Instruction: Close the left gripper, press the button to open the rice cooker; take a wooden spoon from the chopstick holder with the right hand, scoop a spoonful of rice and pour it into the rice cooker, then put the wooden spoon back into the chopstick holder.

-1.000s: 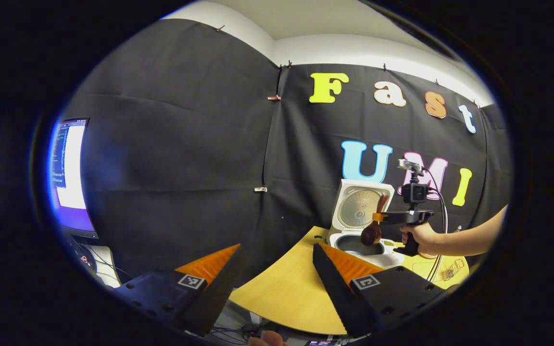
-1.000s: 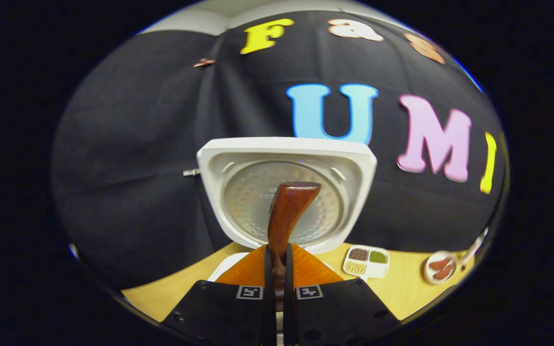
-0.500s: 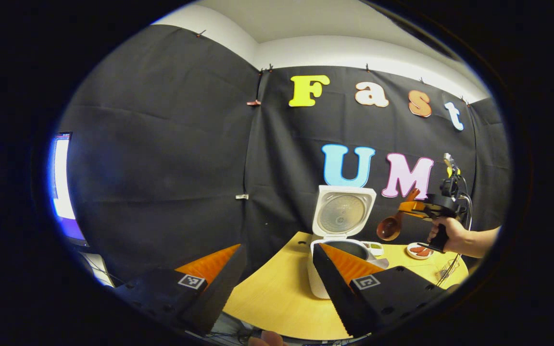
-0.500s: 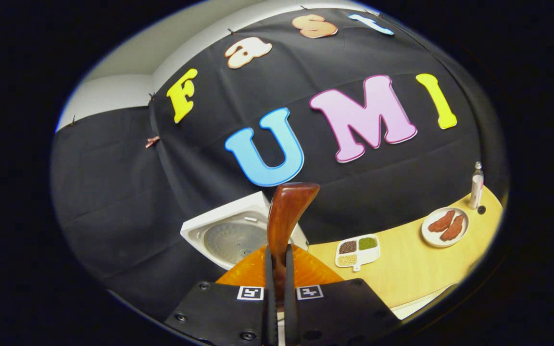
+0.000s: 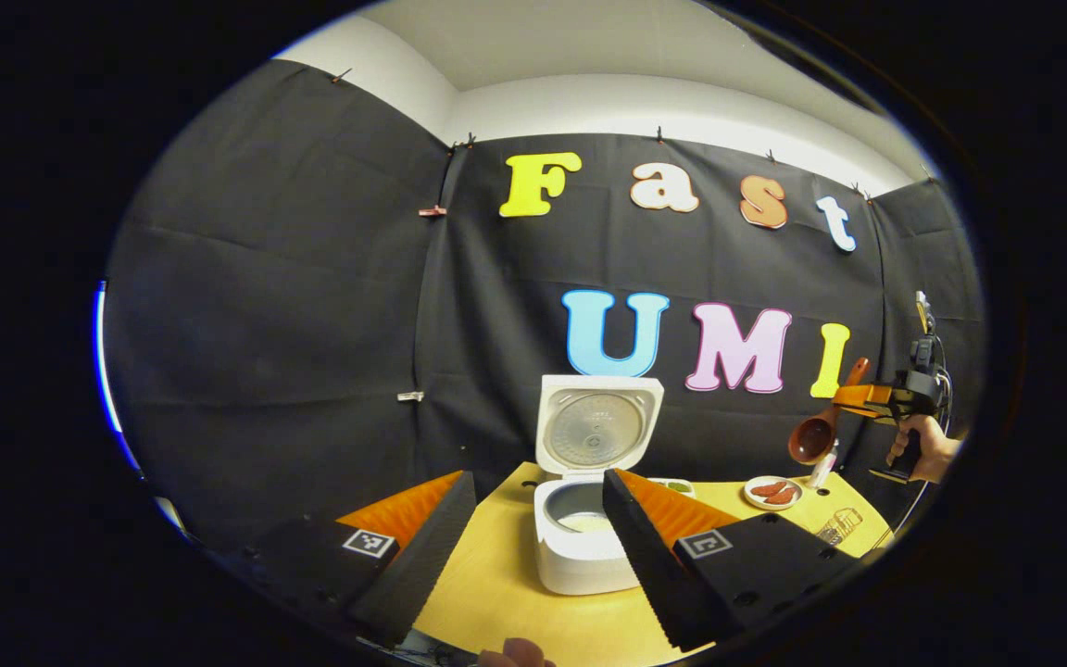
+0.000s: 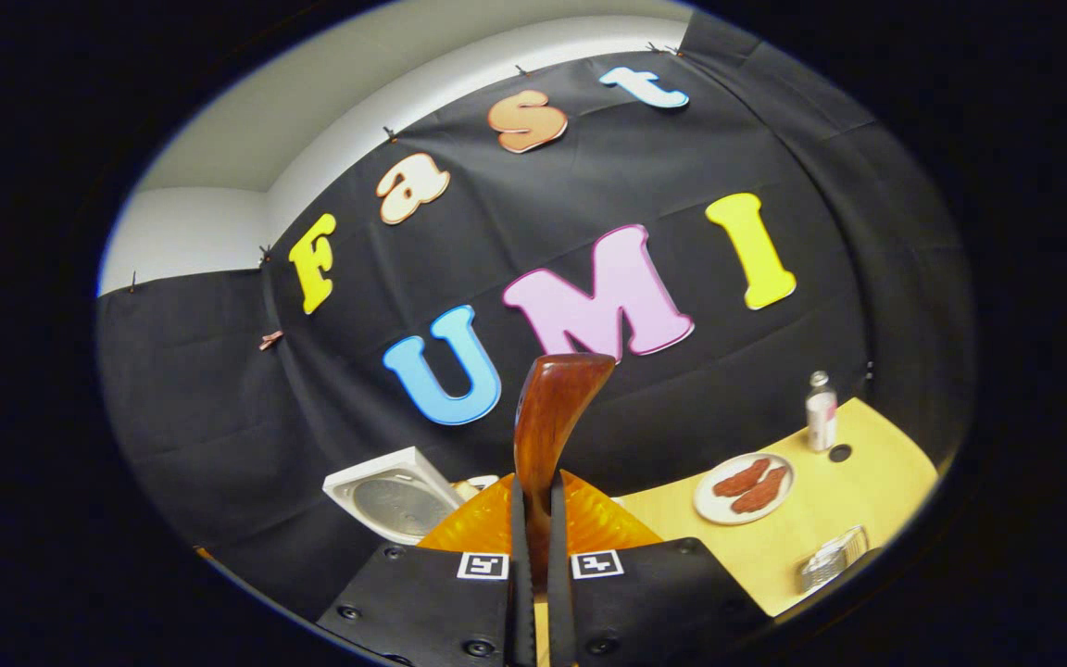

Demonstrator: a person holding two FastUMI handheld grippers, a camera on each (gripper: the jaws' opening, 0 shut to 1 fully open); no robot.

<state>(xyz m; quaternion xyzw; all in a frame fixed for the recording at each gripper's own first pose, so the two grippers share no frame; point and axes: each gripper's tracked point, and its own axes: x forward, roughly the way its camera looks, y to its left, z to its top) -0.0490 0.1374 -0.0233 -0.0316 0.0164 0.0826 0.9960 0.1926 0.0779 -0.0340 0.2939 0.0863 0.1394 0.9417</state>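
**A:** ok biggest first: the yellow counter (image 5: 496,593), then the rice cooker (image 5: 580,547) near its middle with the lid (image 5: 596,426) standing straight up and a pale layer in the pot. So the pour looks done to me, and what's left is parking the spoon.

**B:** Agreed. The right hand-held gripper (image 6: 533,556) is clamped on the wooden spoon (image 6: 547,426), both fingers pressing the handle, whose free end sticks up past the tips. From the left gripper view that same gripper (image 5: 867,396) is way off at the right end of the counter, well apart from the cooker, handle slanting up and bowl (image 5: 811,441) hanging low.

**A:** And the left hand-held gripper (image 5: 533,519)? Wide open, holding nothing, pointed at the cooker.

**B:** Yep. The bit that matters: there's a wire basket thing (image 6: 830,558) lying low to the right of the right gripper, past the plate (image 6: 742,489) and in front of the bottle (image 6: 820,410). If that's the chopstick holder, and I can't tell for sure, it sits below and to the right of the spoon.

**A:** So the right hand is clearly the nearer one, and the spoon's long axis probably wants to go more upright before it drops in bowl first.
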